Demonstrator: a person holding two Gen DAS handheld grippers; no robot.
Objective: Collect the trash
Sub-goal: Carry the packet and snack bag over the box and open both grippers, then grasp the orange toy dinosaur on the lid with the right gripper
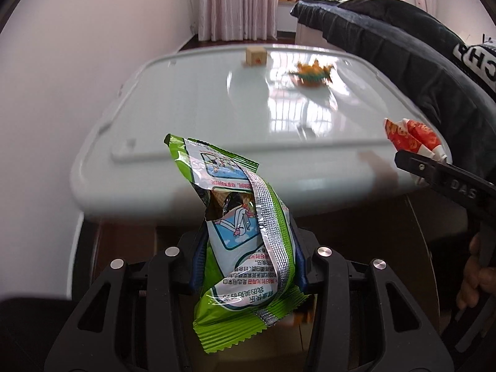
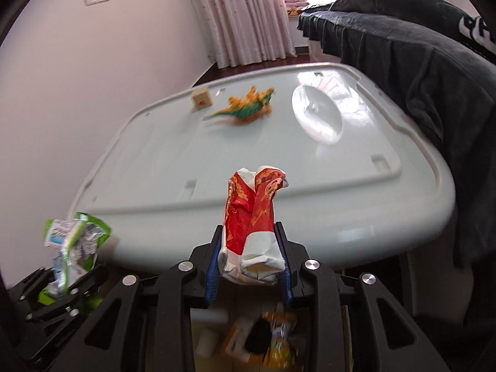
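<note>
My left gripper (image 1: 248, 260) is shut on a green snack wrapper (image 1: 241, 238), held upright in front of the white table's near edge (image 1: 192, 183). It also shows at the lower left of the right wrist view (image 2: 74, 248). My right gripper (image 2: 251, 263) is shut on a crumpled red and white paper wrapper (image 2: 252, 217), held just off the table's near edge (image 2: 310, 232). That red wrapper also shows at the right of the left wrist view (image 1: 412, 136). Below my right gripper is an open bin with several pieces of trash (image 2: 263, 338).
On the table stand a small wooden cube (image 2: 202, 98), an orange and green toy dragon (image 2: 248, 108) and a clear round lid (image 2: 319, 114). A dark garment (image 2: 418, 71) hangs along the table's right side. A wall is on the left.
</note>
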